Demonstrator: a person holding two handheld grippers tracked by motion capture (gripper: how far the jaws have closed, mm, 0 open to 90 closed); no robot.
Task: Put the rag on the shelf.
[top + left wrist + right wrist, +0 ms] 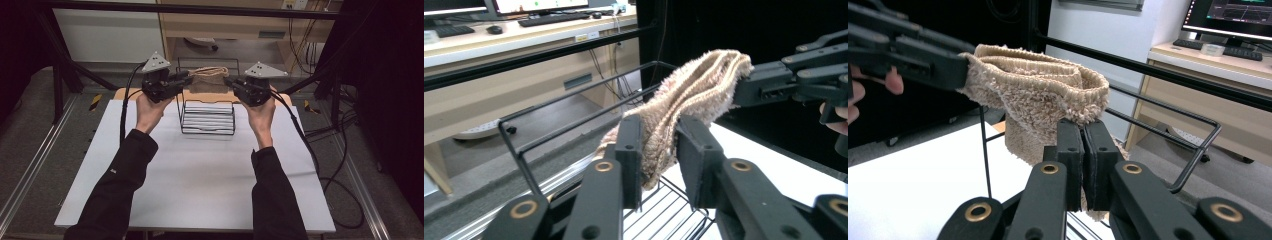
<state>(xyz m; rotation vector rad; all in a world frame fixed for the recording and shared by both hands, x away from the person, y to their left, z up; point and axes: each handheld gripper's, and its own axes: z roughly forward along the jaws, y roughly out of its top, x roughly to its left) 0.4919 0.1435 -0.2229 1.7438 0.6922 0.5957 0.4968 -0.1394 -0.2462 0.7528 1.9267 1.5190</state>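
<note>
Gripping one tan towel [210, 74] — both grippers, no readable writing

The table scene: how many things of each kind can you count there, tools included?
Handheld grippers: 2, the left gripper and the right gripper
Beige towel: 1, pinched at both ends
Black wire rack: 1
White table: 1
Total: 5
</note>
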